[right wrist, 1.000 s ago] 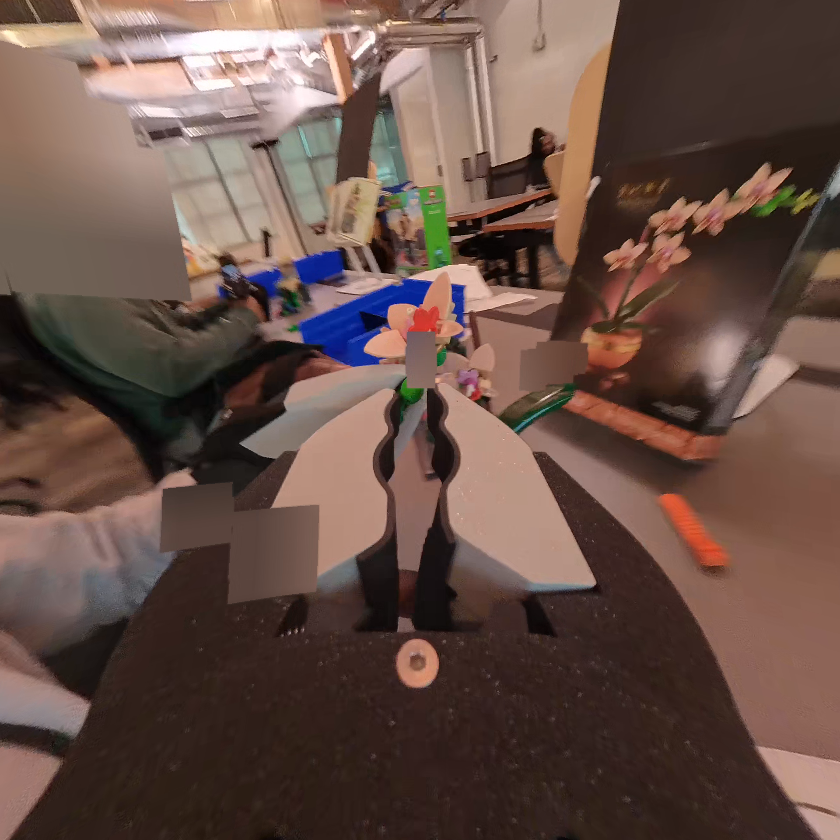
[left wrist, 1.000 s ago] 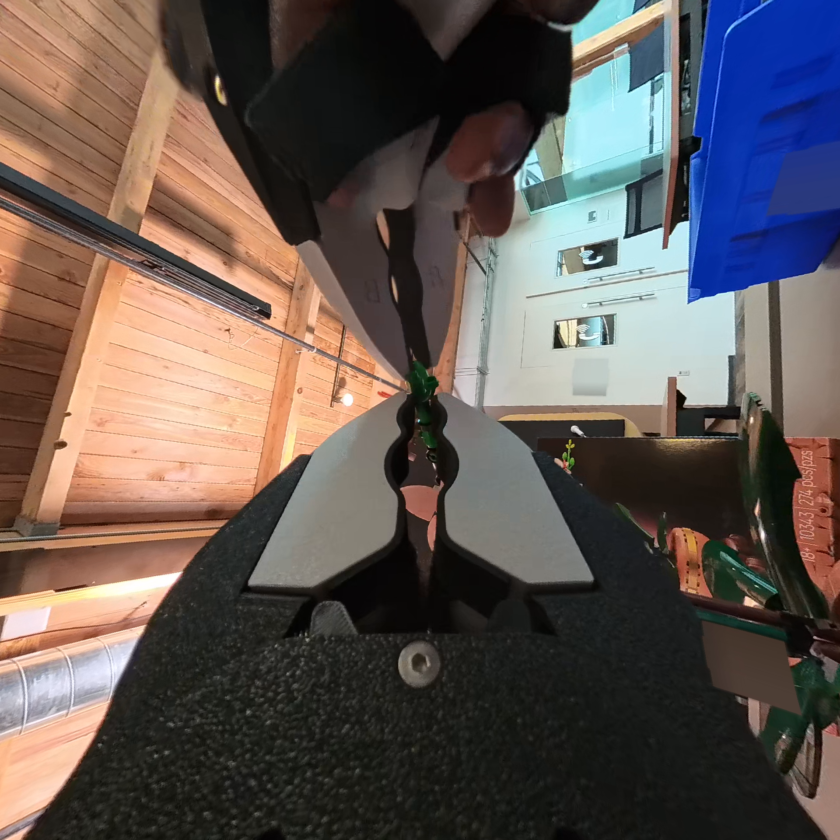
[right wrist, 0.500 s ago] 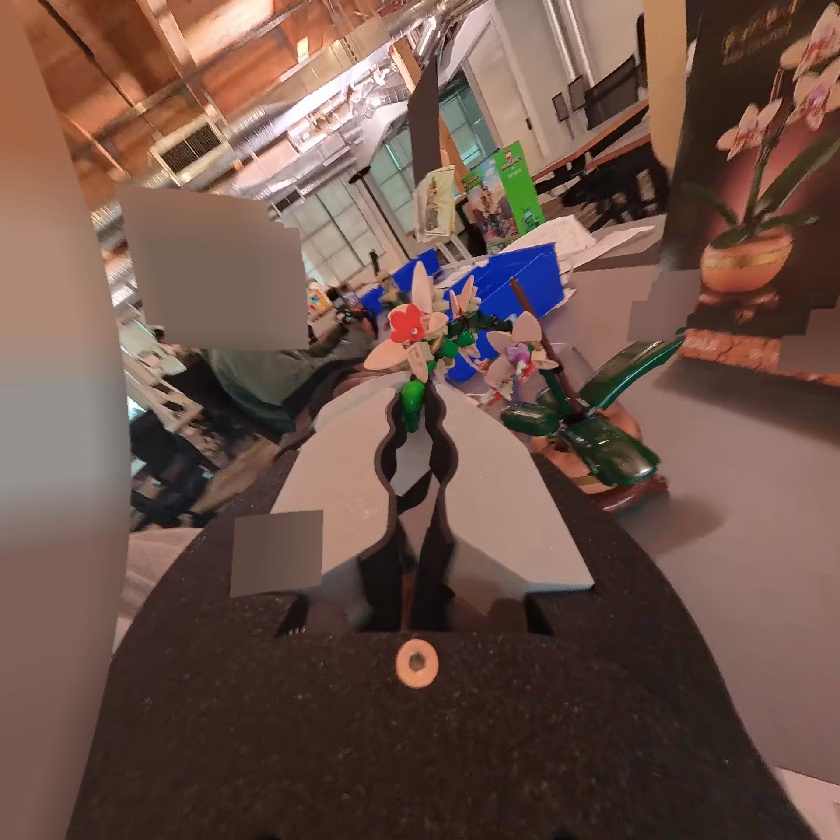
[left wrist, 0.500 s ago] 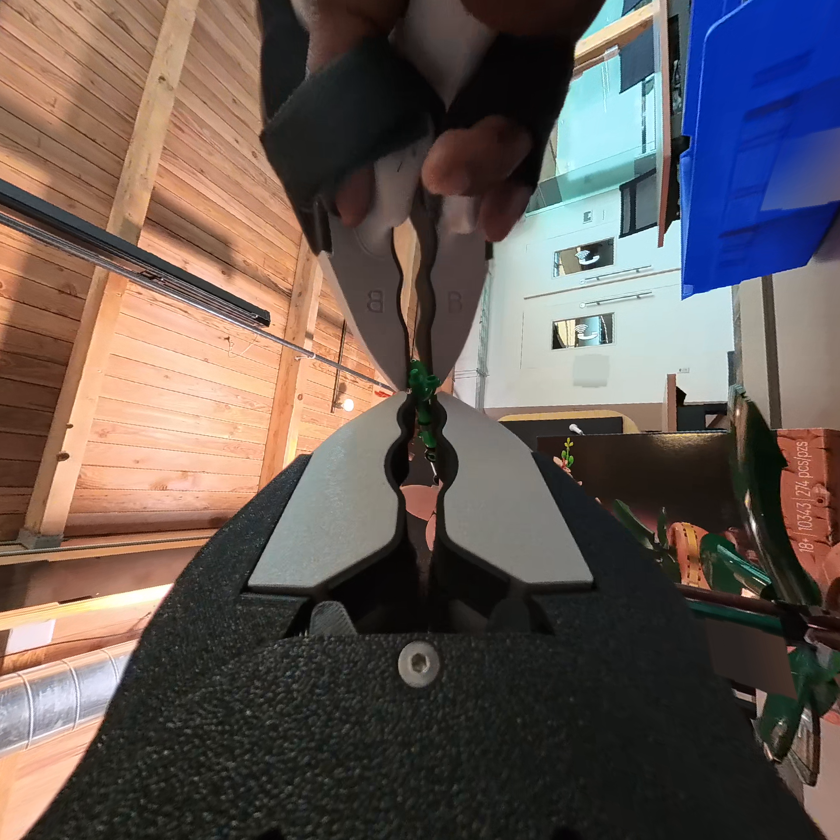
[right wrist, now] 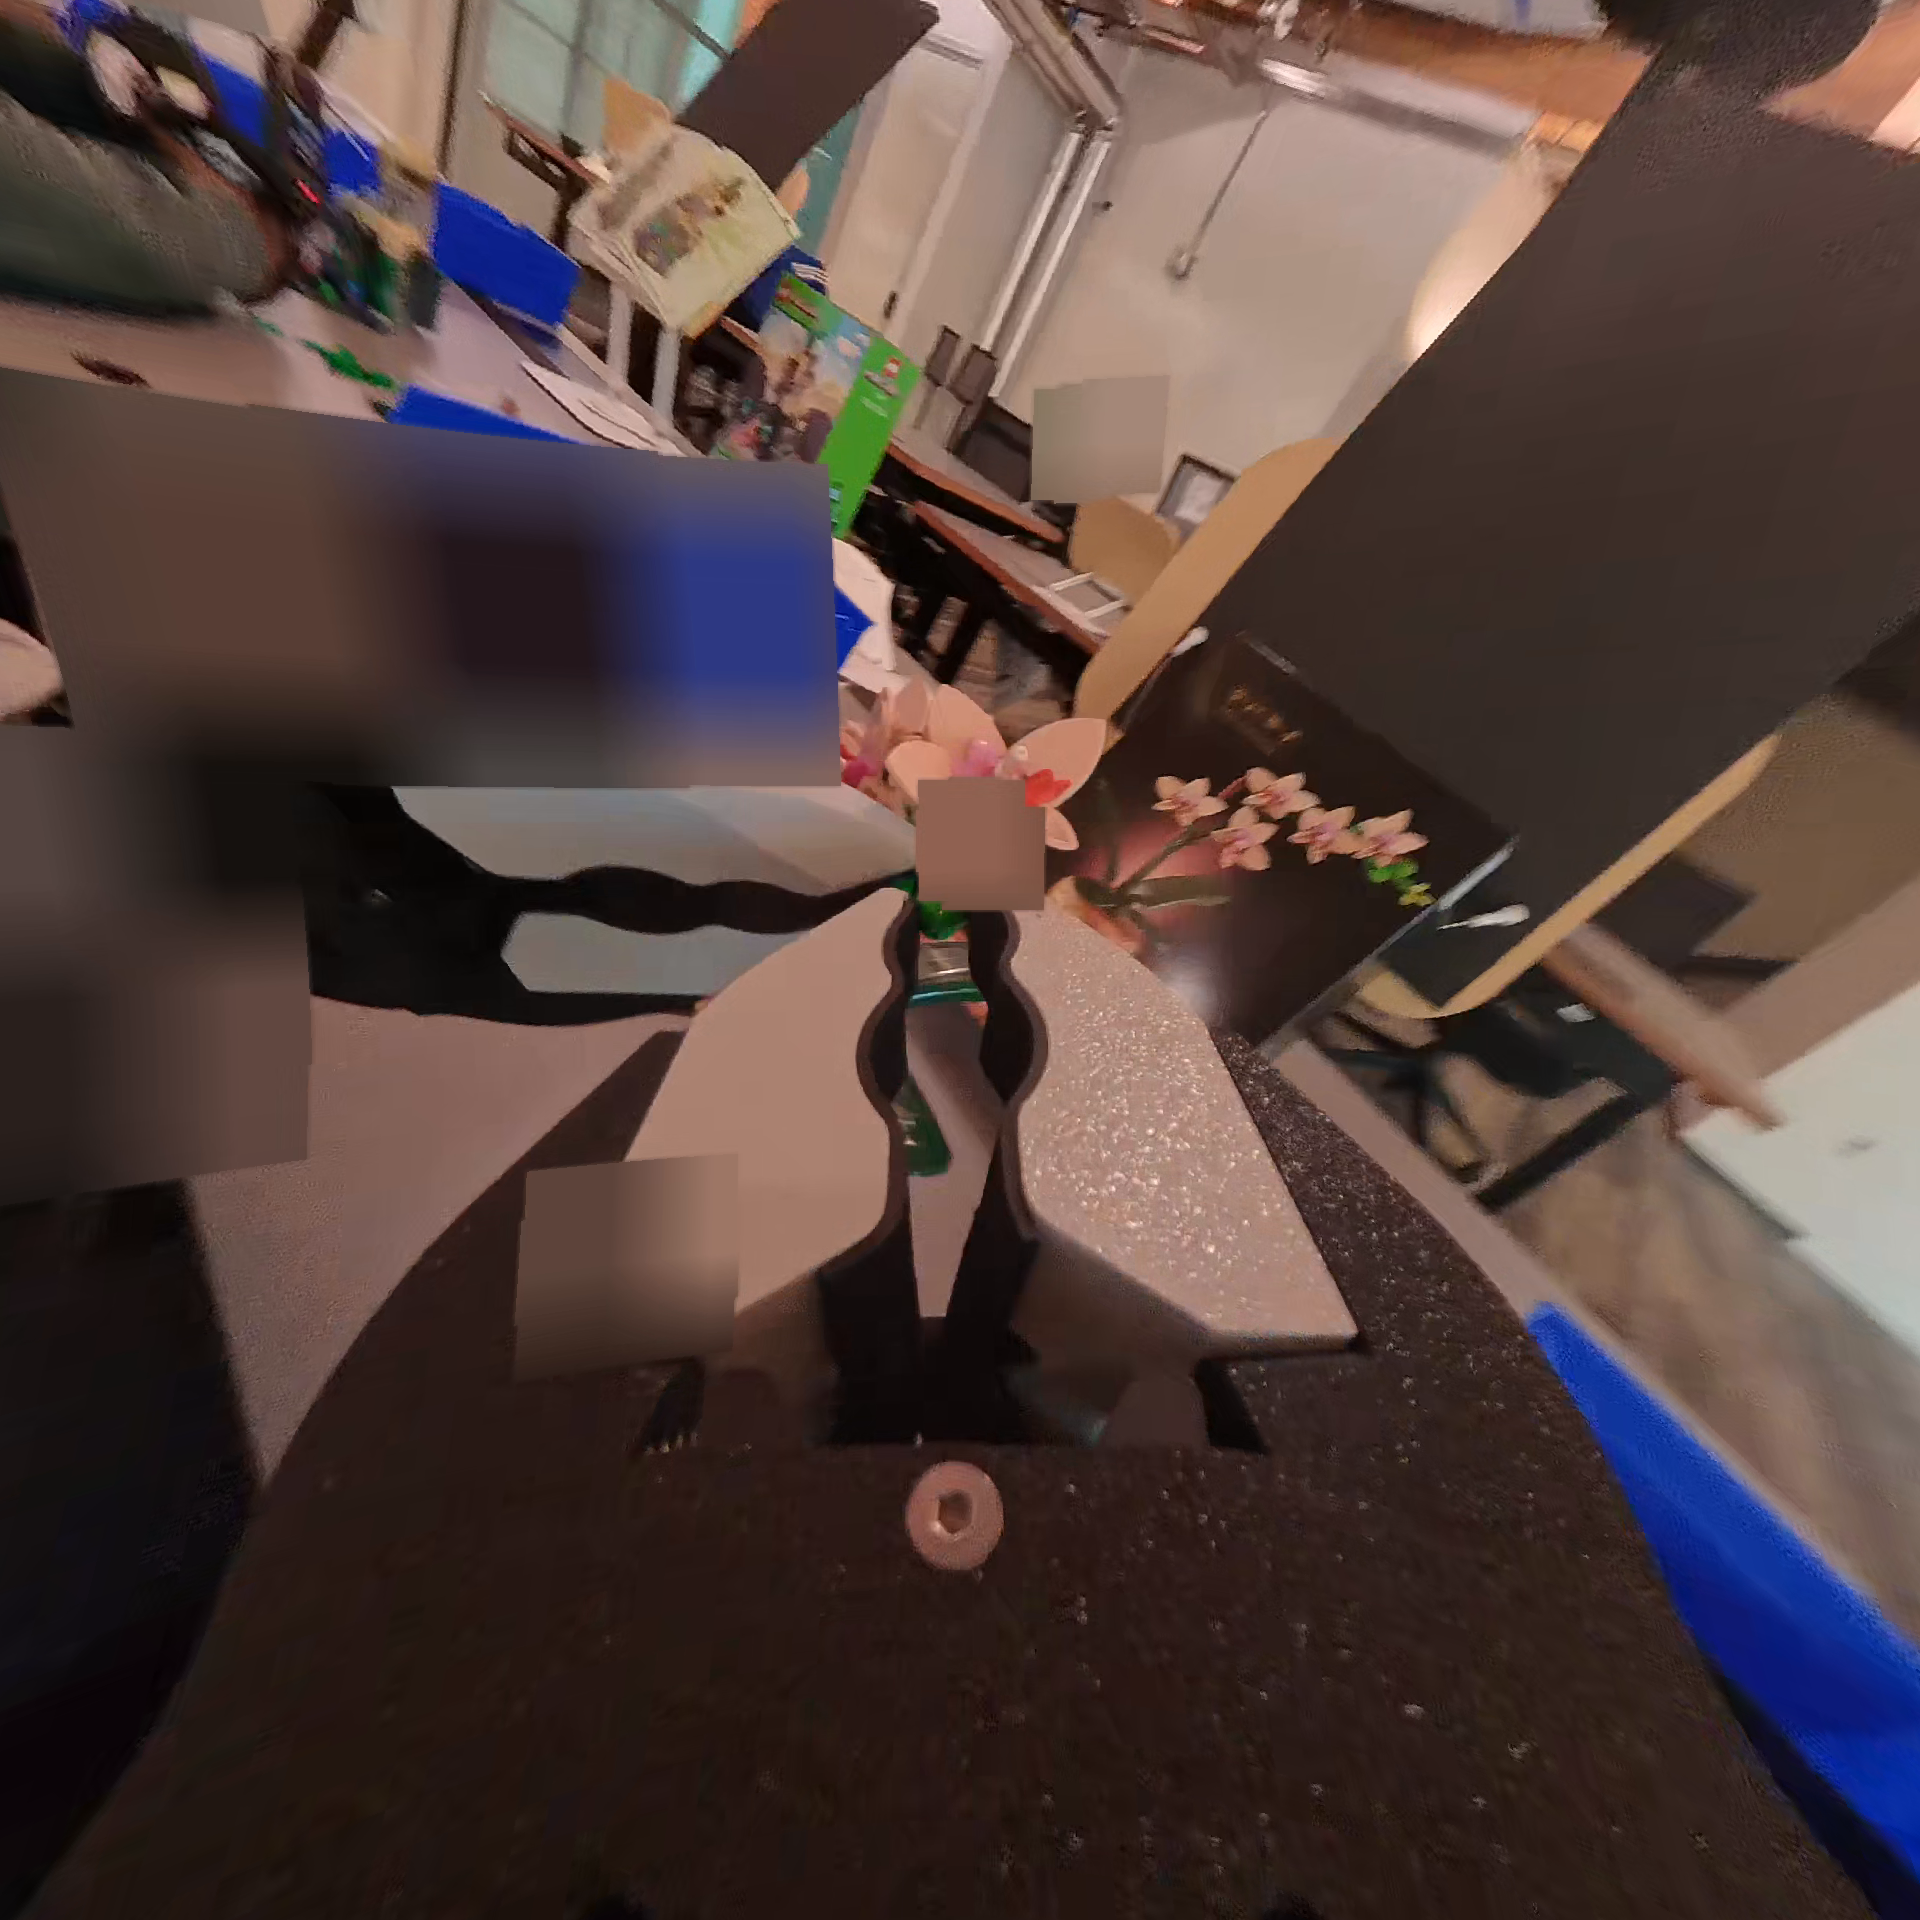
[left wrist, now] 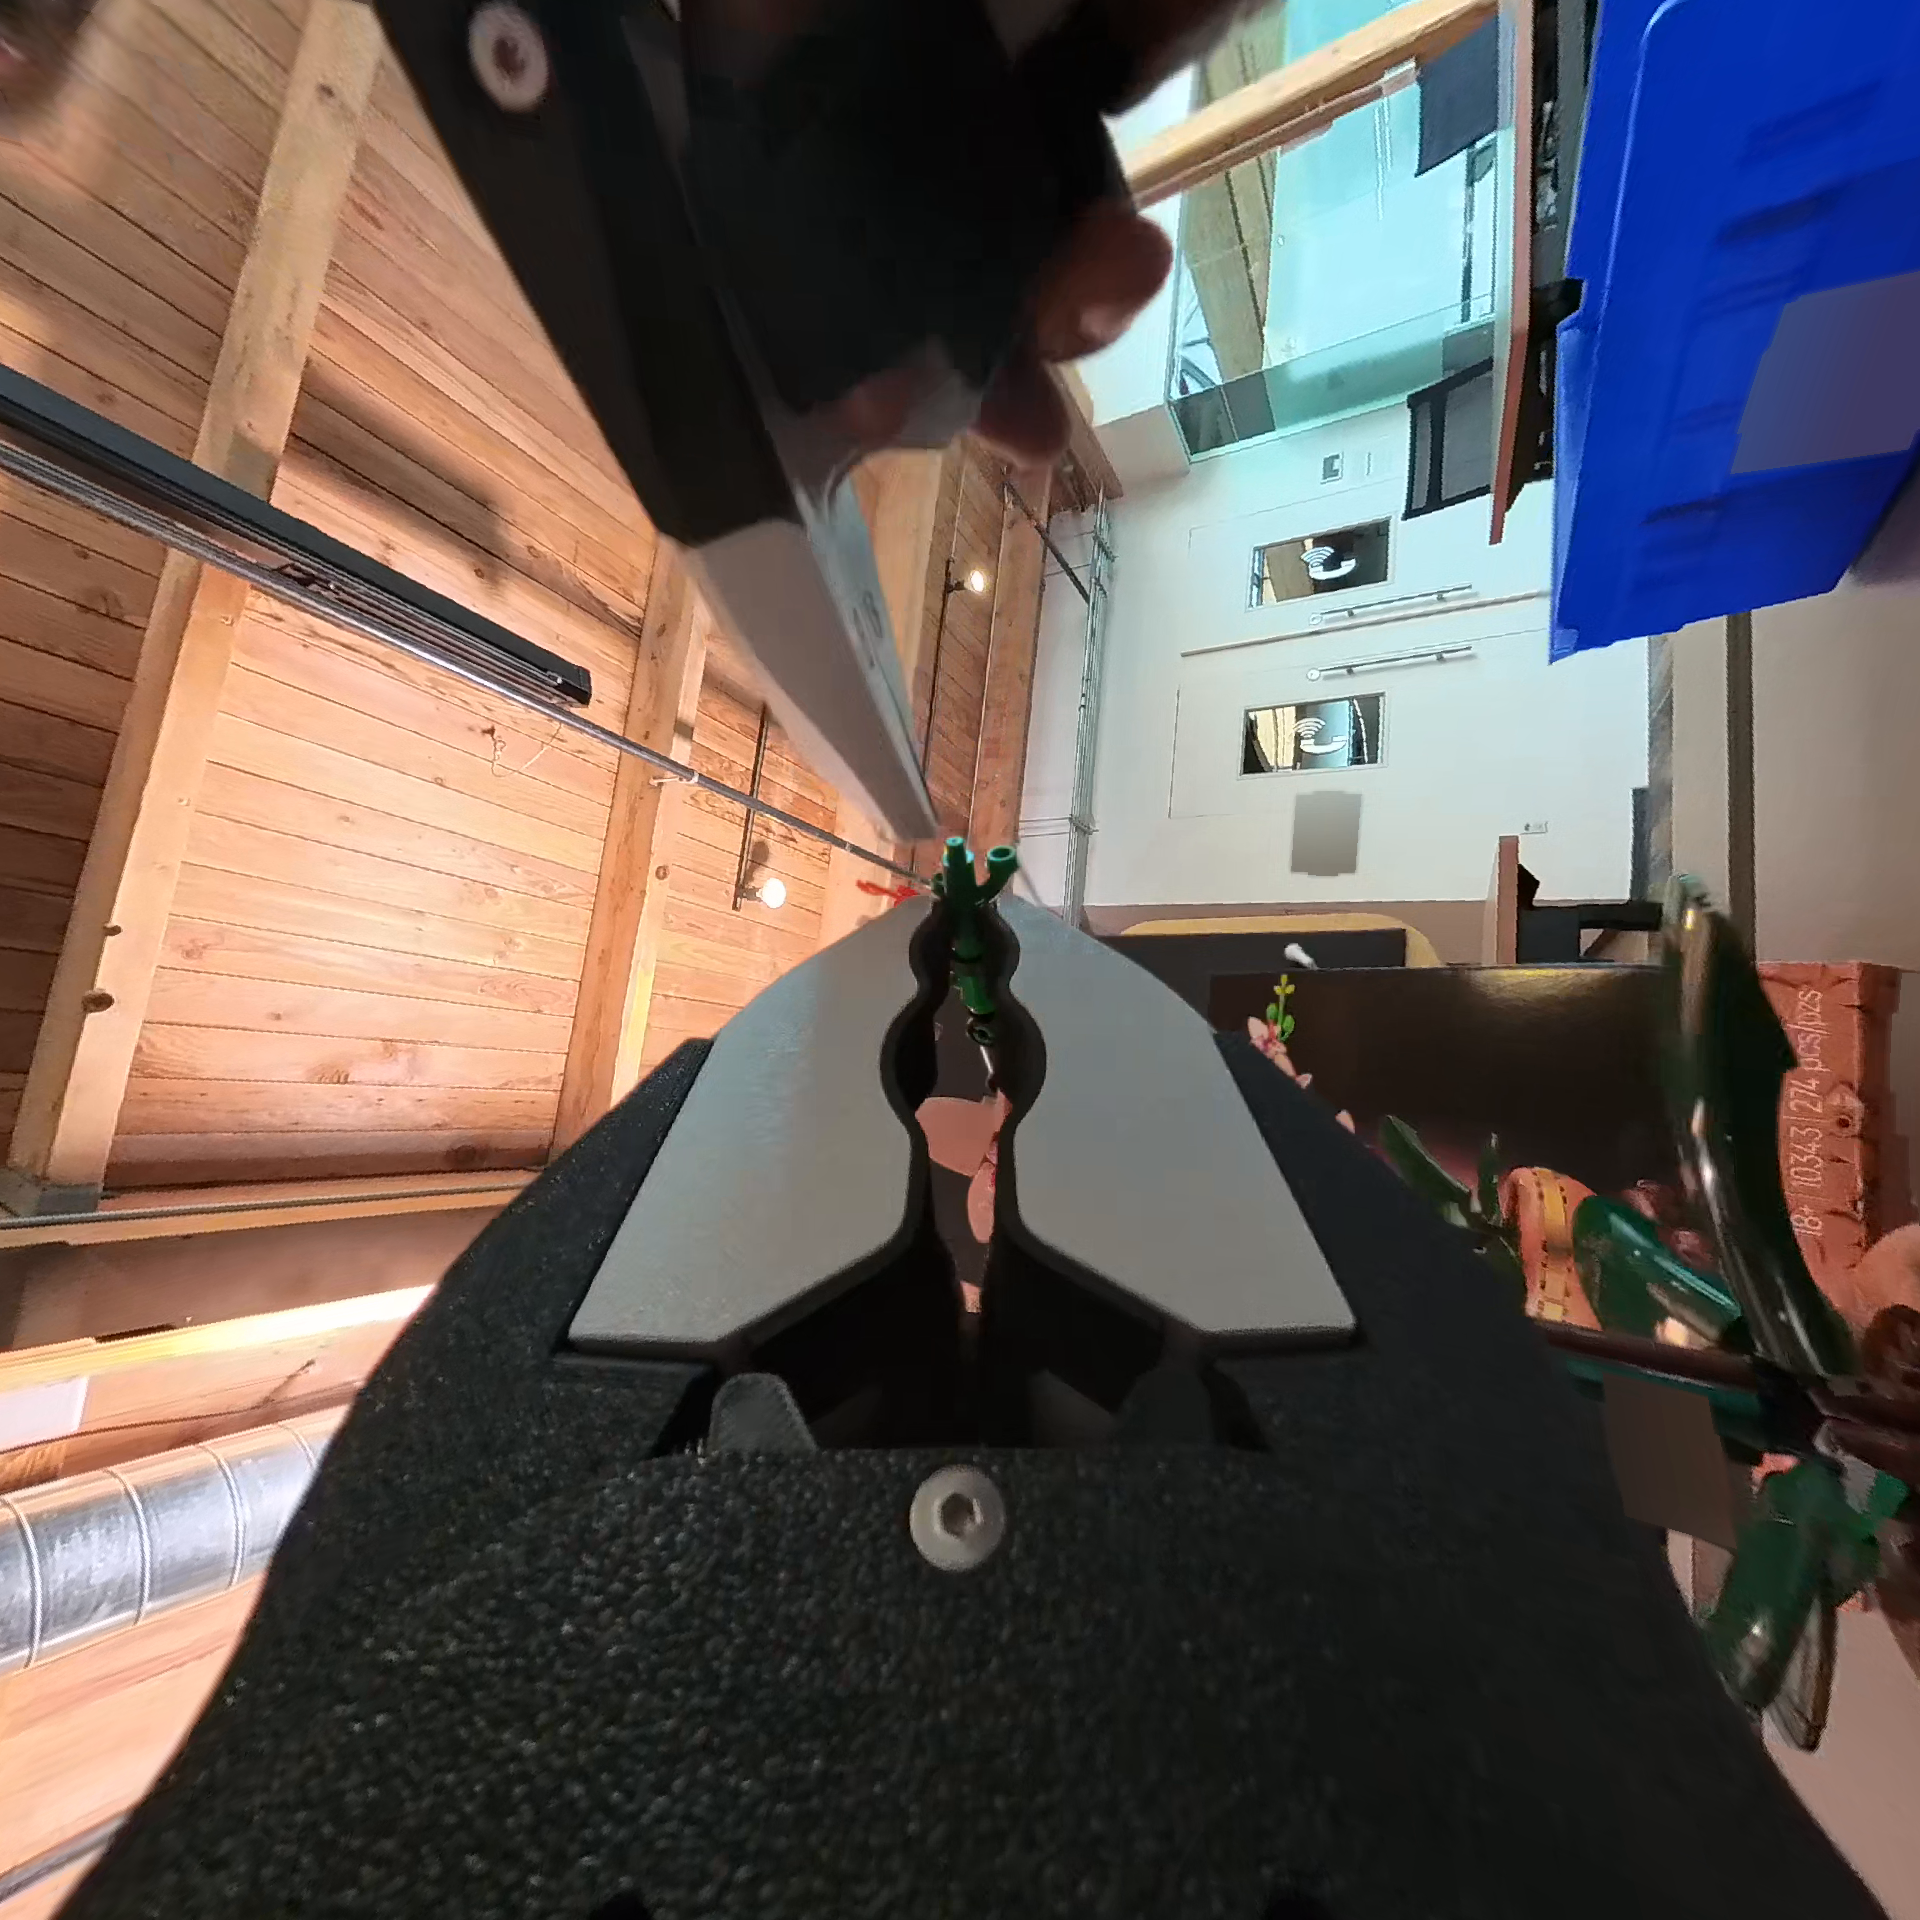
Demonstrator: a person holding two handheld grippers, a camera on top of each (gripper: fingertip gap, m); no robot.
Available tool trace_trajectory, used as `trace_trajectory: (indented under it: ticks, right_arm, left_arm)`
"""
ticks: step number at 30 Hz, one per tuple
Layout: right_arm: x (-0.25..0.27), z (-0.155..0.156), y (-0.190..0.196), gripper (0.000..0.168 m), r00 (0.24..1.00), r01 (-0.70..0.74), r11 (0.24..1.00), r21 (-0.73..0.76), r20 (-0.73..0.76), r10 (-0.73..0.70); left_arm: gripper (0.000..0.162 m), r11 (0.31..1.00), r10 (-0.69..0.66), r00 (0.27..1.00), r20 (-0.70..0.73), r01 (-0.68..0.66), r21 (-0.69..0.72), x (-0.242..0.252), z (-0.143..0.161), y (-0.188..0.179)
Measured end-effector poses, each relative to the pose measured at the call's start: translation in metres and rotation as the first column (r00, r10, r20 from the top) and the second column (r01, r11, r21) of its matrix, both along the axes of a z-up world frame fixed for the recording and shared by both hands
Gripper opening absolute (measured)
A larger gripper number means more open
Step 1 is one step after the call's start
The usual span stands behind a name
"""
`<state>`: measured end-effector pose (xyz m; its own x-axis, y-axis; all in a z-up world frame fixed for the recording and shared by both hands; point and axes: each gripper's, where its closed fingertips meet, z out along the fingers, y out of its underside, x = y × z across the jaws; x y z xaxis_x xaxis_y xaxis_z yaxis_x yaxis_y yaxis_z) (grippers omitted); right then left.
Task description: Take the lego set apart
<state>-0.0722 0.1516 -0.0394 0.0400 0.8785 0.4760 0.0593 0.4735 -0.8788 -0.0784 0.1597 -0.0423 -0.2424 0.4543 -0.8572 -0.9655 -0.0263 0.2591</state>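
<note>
In the left wrist view my left gripper [left wrist: 971, 940] is shut on a thin green forked lego stem [left wrist: 971, 904] held up in the air. My right gripper comes down from the upper left, blurred, and its tip meets the stem's top. In the right wrist view my right gripper [right wrist: 948, 920] is shut with a green stem piece [right wrist: 938, 920] between its tips. Pink and white lego flowers [right wrist: 966, 732] sit just beyond. My left gripper enters from the left, its fingers [right wrist: 665, 842] level. The potted lego orchid [left wrist: 1714, 1278] stands on the table at the right.
The dark set box with the orchid picture [right wrist: 1278, 831] stands behind the flowers and also shows in the left wrist view [left wrist: 1455, 1029]. A blue bin [left wrist: 1745, 312] is close by; its edge [right wrist: 1714, 1507] is under my right gripper. Other tables, boxes and a person lie behind.
My right gripper has swung from straight above the stem to the upper left and tilted. The stem's forked top now shows. My left gripper has kept its hold and place.
</note>
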Motion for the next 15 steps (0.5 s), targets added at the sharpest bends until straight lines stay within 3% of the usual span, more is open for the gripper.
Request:
trace_trajectory:
  ticks: [1,10,15]
  right_arm:
    - [0.001,0.002,0.0,0.009,1.0,0.012,1.0,0.027,-0.004,-0.012]
    - [0.027,0.005,0.013,0.008,0.996,-0.085,0.961,-0.264,-0.048,0.075]
    - [0.052,-0.006,0.034,0.008,1.0,-0.013,0.96,-0.28,-0.017,0.009]
  left_arm:
    - [0.005,1.0,-0.002,1.0,0.003,0.002,0.003,-0.001,0.001,-0.001]
    - [0.008,1.0,0.017,0.998,-0.052,-0.016,0.019,0.004,-0.004,-0.004]
    - [0.02,0.999,0.01,0.999,-0.032,-0.009,0.03,0.005,-0.001,-0.009]
